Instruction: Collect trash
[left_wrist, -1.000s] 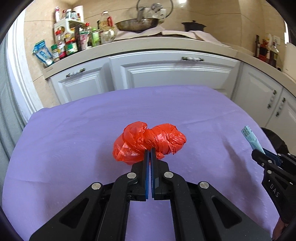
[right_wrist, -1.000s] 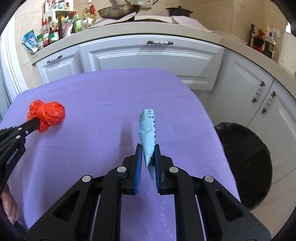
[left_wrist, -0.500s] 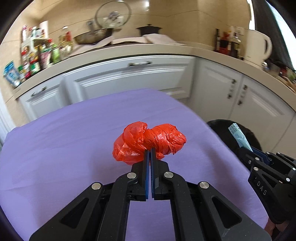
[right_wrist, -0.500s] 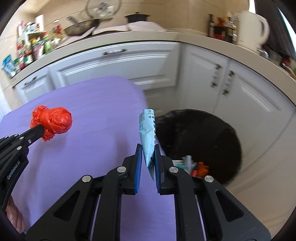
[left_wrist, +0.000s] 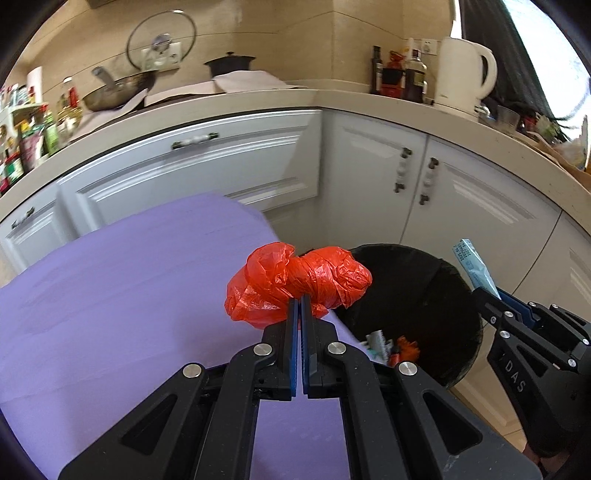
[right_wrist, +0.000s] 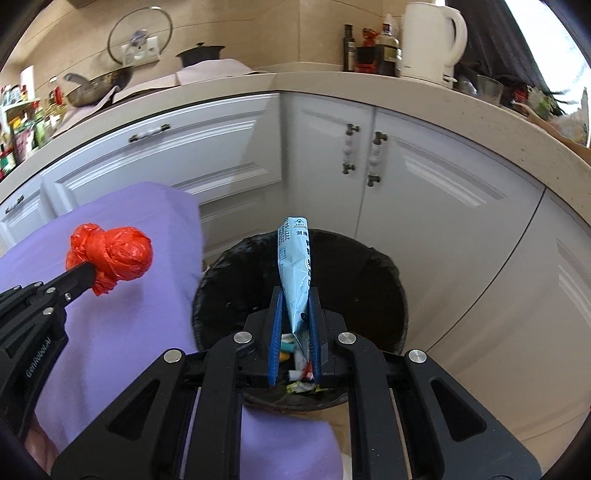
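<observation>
1. The left gripper (left_wrist: 299, 301) tilts downward, jaws clamped on a red plastic bag (left_wrist: 295, 282) above the purple tablecloth's (left_wrist: 129, 295) edge.
2. The right gripper (right_wrist: 295, 295) tilts downward, clamping a light-blue wrapper (right_wrist: 293, 258) over the black trash bin (right_wrist: 369, 280).

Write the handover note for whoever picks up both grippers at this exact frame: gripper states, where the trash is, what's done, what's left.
Left gripper: shut on red plastic bag, at the purple table edge, short of the bin.
Right gripper: shut on blue wrapper, over the black bin.
Done: both picked up; earlier trash lies in the bin.
Left: release the wrapper, bring the bag over the bin, drop it.
</observation>
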